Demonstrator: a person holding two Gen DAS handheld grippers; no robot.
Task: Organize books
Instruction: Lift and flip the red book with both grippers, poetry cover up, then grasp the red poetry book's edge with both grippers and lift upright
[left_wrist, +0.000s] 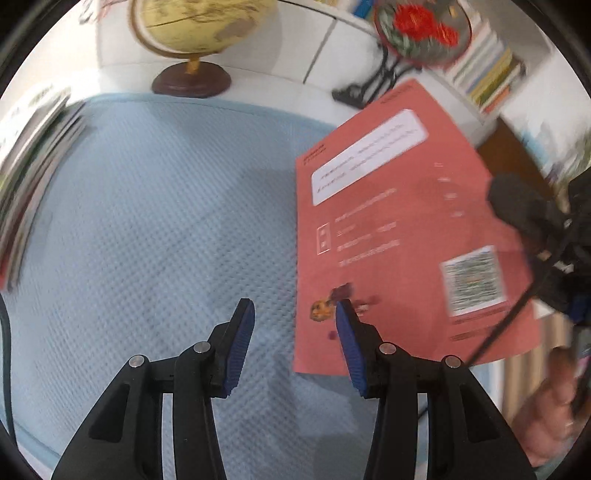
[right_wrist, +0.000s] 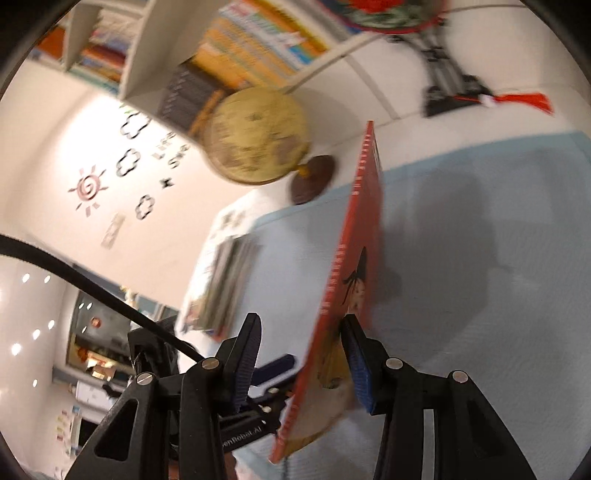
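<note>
A thin red book (left_wrist: 388, 221) stands tilted over the blue mat (left_wrist: 166, 203), its back cover facing the left wrist camera. My left gripper (left_wrist: 293, 306) is open by the book's lower left corner, with nothing pressed between its blue pads. In the right wrist view the same book (right_wrist: 364, 206) runs edge-on between the fingers of my right gripper (right_wrist: 301, 321). It leans on the right pad (right_wrist: 356, 365), and a clear gap separates it from the left pad. The right gripper (left_wrist: 524, 214) shows at the book's right edge. A stack of books (left_wrist: 33, 155) lies at the mat's left side.
A globe (left_wrist: 192, 22) on a dark round base stands behind the mat. An ornament with red flowers (left_wrist: 421, 29) stands on a black stand further right. A white shelf of books (right_wrist: 251, 44) is on the wall. A person's sleeve (left_wrist: 546, 406) is at the lower right.
</note>
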